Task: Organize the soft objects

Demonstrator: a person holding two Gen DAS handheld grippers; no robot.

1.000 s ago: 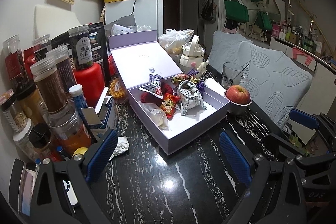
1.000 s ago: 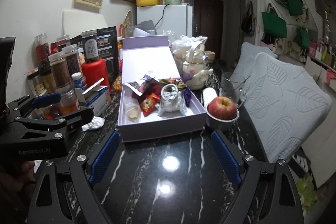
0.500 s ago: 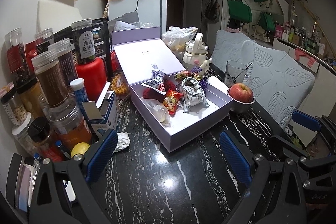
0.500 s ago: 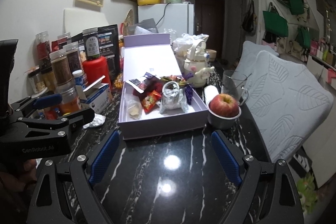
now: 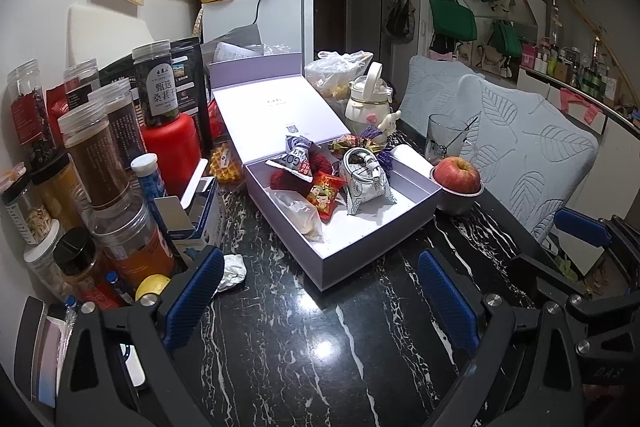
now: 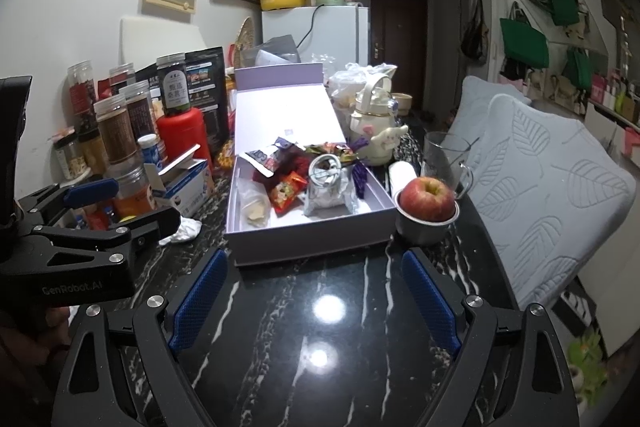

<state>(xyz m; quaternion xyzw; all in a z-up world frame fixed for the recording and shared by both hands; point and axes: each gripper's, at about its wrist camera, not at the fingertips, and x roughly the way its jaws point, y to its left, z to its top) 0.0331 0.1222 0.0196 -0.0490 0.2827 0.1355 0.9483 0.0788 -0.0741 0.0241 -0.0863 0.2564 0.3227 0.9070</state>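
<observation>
An open lavender box (image 5: pixel 372 247) (image 6: pixel 308 243) sits on the black marble table, its lid leaning back. Inside lie a silver pouch (image 5: pixel 366 183) (image 6: pixel 330 187), a red snack packet (image 5: pixel 324 197) (image 6: pixel 286 193), a clear bag (image 5: pixel 300 217) (image 6: pixel 252 205), a blue-and-white packet (image 5: pixel 296 159) and a dark red fluffy item. A crumpled white tissue (image 5: pixel 232 269) (image 6: pixel 182 231) lies left of the box. My left gripper (image 5: pixel 322 297) is open above bare table just short of the box, with nothing between its fingers. My right gripper (image 6: pixel 314 303) is likewise open and empty in front of the box.
Jars, a red canister (image 5: pixel 172 147) and a blue carton (image 5: pixel 200 215) crowd the left side. An apple in a steel bowl (image 6: pixel 428 199), a glass mug (image 6: pixel 444 159) and a white kettle (image 6: pixel 374 123) stand right of the box. Cushioned chairs (image 6: pixel 540 187) line the table's right edge.
</observation>
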